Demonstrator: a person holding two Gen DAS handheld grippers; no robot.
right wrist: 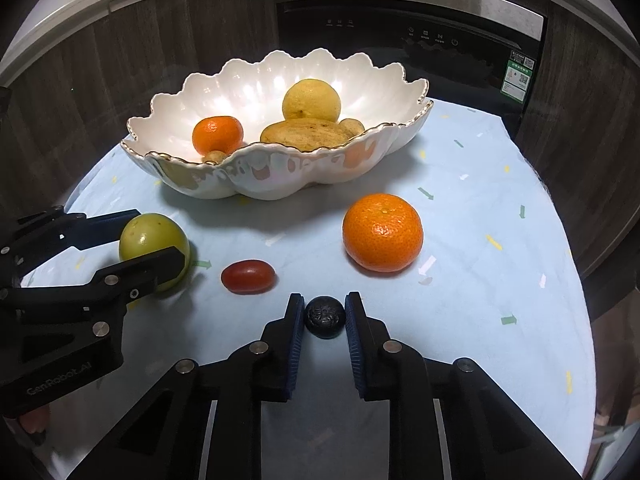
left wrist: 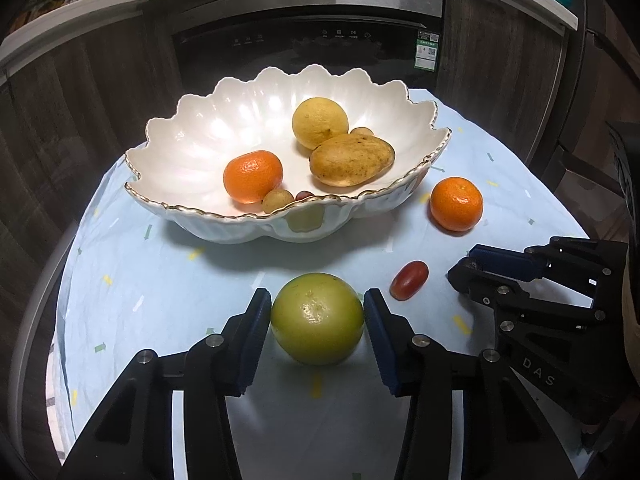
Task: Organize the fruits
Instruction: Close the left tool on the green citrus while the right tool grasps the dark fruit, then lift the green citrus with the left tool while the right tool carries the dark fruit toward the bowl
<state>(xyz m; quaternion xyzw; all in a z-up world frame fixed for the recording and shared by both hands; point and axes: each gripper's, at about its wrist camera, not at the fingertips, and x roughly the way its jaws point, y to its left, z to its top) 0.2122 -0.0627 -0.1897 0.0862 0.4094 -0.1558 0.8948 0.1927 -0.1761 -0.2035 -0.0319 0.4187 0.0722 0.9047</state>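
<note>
1. Left wrist view: the left gripper [left wrist: 317,316] pinches one round green fruit [left wrist: 317,318] at 6 o'clock, its blue pads touching both sides, the fruit on the pale blue patterned tablecloth [left wrist: 160,280].
2. The white scalloped gold-rimmed ceramic bowl [left wrist: 192,148], at 12 o'clock, holds one orange mandarin [left wrist: 253,176], one round yellow citrus [left wrist: 320,122], one oblong speckled yellow-brown fruit [left wrist: 352,159] and two small tan fruits; a small red one is half hidden by the rim.
3. On the cloth: a second mandarin [left wrist: 456,203] at 2 o'clock and one red oval fruit [left wrist: 409,280].
4. Right wrist view: the right gripper [right wrist: 325,317] is pressed onto one small dark ball-shaped fruit [right wrist: 325,317] at 6 o'clock; its kind is hard to make out.
</note>
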